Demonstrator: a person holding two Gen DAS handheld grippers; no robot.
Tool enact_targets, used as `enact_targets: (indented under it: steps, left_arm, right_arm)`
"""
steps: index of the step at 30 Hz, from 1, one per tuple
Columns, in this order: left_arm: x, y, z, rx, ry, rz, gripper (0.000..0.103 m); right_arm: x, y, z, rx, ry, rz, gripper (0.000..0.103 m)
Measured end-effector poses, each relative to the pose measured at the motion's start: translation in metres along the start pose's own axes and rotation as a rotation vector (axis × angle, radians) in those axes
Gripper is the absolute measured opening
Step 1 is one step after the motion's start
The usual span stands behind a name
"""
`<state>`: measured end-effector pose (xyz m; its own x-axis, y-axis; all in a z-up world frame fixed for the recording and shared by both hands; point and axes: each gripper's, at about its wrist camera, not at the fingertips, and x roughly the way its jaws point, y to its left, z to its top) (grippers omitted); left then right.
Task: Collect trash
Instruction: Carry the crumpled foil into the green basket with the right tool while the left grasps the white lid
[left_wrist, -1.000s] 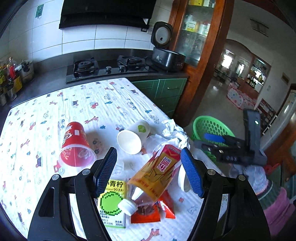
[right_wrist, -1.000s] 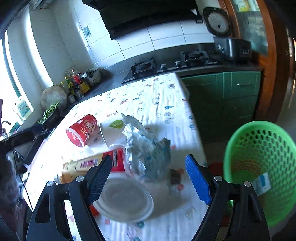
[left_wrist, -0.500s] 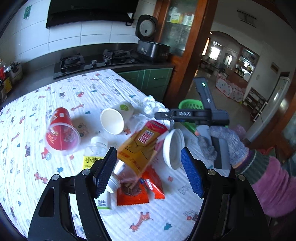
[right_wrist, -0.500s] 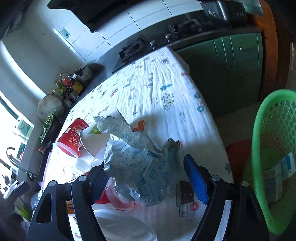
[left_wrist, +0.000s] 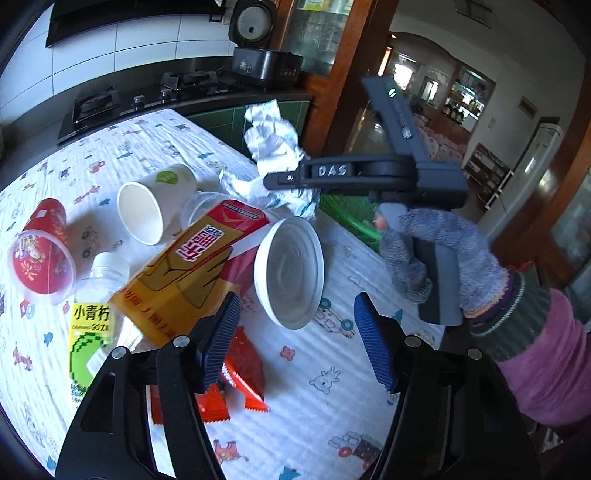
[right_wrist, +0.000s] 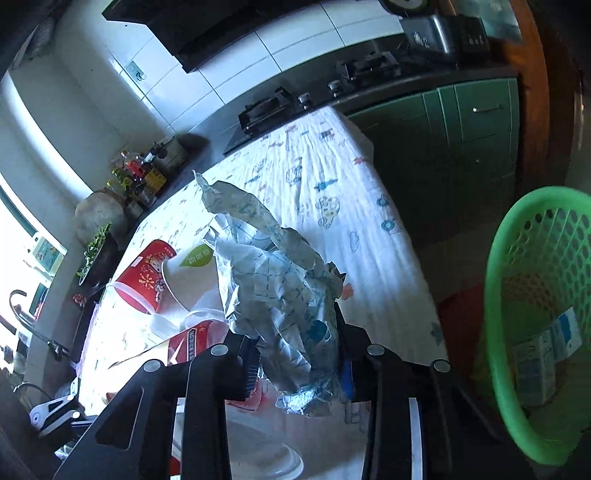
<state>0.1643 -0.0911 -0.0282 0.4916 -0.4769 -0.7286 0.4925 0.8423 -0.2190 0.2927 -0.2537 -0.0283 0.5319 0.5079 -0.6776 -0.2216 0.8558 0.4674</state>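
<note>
Now I am pinching one crumpled wrapper (right_wrist: 284, 295) in my right claw (right_wrist: 295, 365), having just closed; one green basket (right_wrist: 517, 258) sits right of it. Ahead of my spread, just-narrowed left claw (left_wrist: 295, 343) are lying two cups: one red cup (left_wrist: 38, 254), one white cup (left_wrist: 147, 206).

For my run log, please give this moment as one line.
right hand-held gripper: just closed on crumpled wrapper | left hand-held gripper: open, closing, above table | green basket: beside table

White letters "DAS" on the right claw's (left_wrist: 295, 180) black arm, left of it "小青柠" in black on the yellow-green bottle label (left_wrist: 90, 334), red Chinese characters on the orange carton (left_wrist: 184, 273), unreadable.
</note>
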Motion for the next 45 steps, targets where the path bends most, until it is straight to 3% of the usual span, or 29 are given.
enact_targets:
  steps: [7,15,18,22,24,31,40,45]
  left_arm:
    - [0.022,-0.003,0.001,-0.037,0.030,0.054,0.049]
    - [0.035,0.006,-0.001,-0.132,0.041,0.109,0.045]
    - [0.041,0.007,0.000,-0.142,0.046,0.107,0.038]
    - [0.047,0.009,0.002,-0.163,0.040,0.080,0.014]
    - [0.048,0.009,0.002,-0.169,0.043,0.081,0.010]
    - [0.040,0.002,0.007,-0.158,0.035,0.060,0.008]
    - [0.032,-0.010,0.034,-0.157,0.000,-0.011,0.008]
    - [0.038,-0.022,0.057,-0.131,-0.014,-0.029,0.008]
  right_arm:
    - [-0.035,0.000,-0.003,-0.050,-0.072,-0.029,0.033]
    - [-0.060,-0.003,-0.013,-0.081,-0.124,-0.043,0.033]
    - [-0.068,-0.006,-0.018,-0.083,-0.137,-0.043,0.033]
    - [-0.081,-0.014,-0.023,-0.078,-0.150,-0.056,0.033]
    - [-0.088,-0.020,-0.025,-0.074,-0.156,-0.071,0.033]
    - [-0.110,-0.054,-0.029,-0.023,-0.180,-0.137,0.033]
    - [-0.129,-0.121,-0.030,0.047,-0.183,-0.323,0.033]
    - [-0.128,-0.158,-0.030,0.106,-0.158,-0.393,0.041]
